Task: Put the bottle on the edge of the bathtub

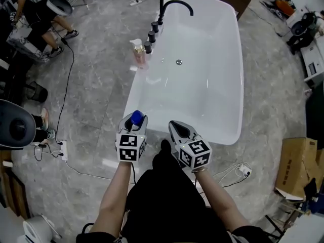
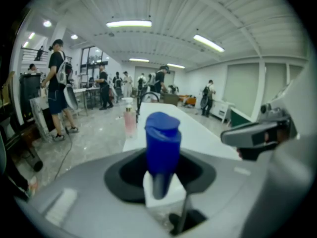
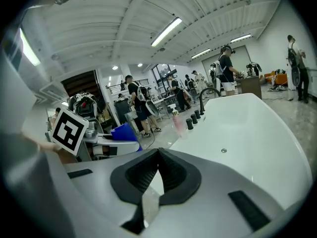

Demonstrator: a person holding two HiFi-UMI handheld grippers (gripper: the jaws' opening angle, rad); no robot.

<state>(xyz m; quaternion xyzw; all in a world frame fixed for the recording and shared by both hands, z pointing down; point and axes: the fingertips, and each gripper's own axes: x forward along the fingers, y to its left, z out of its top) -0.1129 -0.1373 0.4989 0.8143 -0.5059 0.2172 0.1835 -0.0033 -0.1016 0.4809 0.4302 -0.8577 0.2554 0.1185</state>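
Note:
A bottle with a blue cap (image 1: pixel 135 117) and a white body stands between the jaws of my left gripper (image 1: pixel 137 124), which is shut on it just before the near end of the white bathtub (image 1: pixel 238 85). In the left gripper view the blue cap (image 2: pixel 162 143) rises above the gripper (image 2: pixel 163 185), with the tub's rim (image 2: pixel 208 133) beyond it. My right gripper (image 1: pixel 175 126) is beside the left one, also at the tub's near end. Its jaws (image 3: pixel 158 157) meet at the tips with nothing between them. The tub (image 3: pixel 277 133) stretches ahead of it.
A pink pump bottle (image 1: pixel 139 54) stands on the tub's left edge, next to black knobs (image 1: pixel 151 37) and a black faucet (image 1: pixel 174 6). A power strip with cables (image 1: pixel 62 151) lies on the floor at left. Cardboard boxes (image 1: pixel 296 166) stand at right. People (image 1: pixel 40 19) sit at far left.

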